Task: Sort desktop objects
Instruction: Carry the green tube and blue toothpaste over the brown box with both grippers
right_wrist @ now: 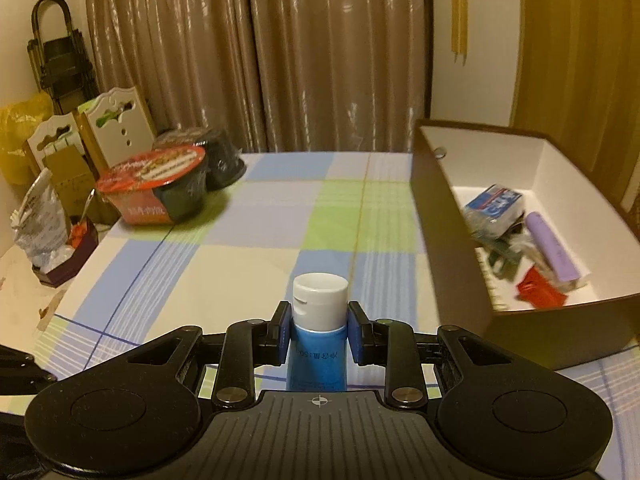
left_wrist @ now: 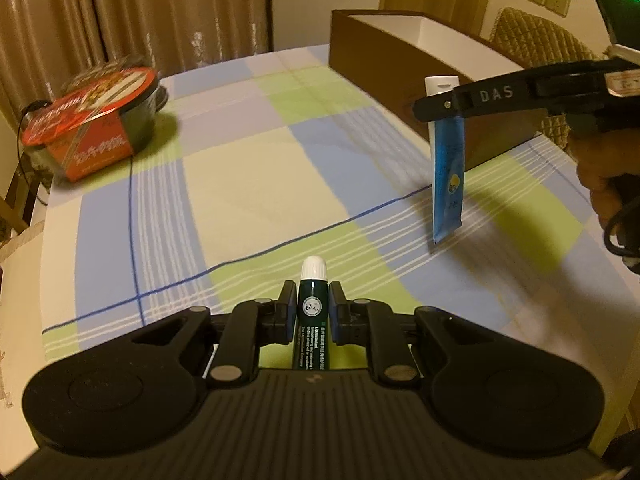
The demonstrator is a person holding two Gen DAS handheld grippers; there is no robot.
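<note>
Fingers of the right gripper clench the blue tube, cap forward; the brown box lies ahead-right, nearer than to the left gripper, clamping the green tube.

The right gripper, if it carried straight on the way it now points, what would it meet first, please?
The right gripper, shut on the blue tube, points across bare checked tablecloth toward the curtain. The way looks free; the box lies right of that line, the noodle bowl left, though depth is uncertain.
</note>
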